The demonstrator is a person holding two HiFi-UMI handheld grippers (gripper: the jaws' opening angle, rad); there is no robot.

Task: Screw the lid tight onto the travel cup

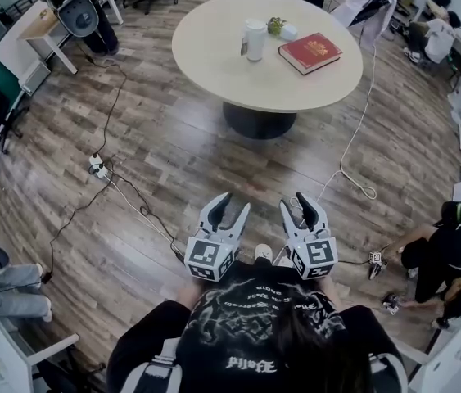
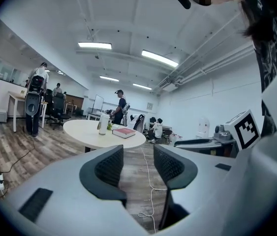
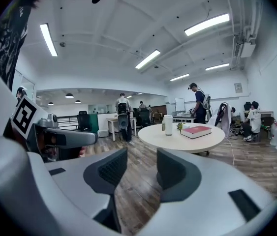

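Too small to make out: how the top of the travel cup (image 1: 255, 39) is closed; also a dark patch on its left side, unidentified. Hidden beneath the marker cubes: both hands. Cut off at bottom edge of head view: person's back and arms

Cup position: on round table (image 1: 214, 68), toward its far side, left of table centre. Upright, long axis vertical, top end up. Just right of it on the same table, small green plant (image 1: 276, 25), then red book (image 1: 309, 52) lying flat

Well short of the table, on its near side, over wood floor: left gripper (image 1: 235, 205). Fingers spread, nothing between, only floor and a white cable (image 2: 149, 178) showing through the gap. Beside it, likewise well short of the table: right gripper (image 1: 296, 203), fingers also apart and empty. Both aimed toward the table, cup well apart from either
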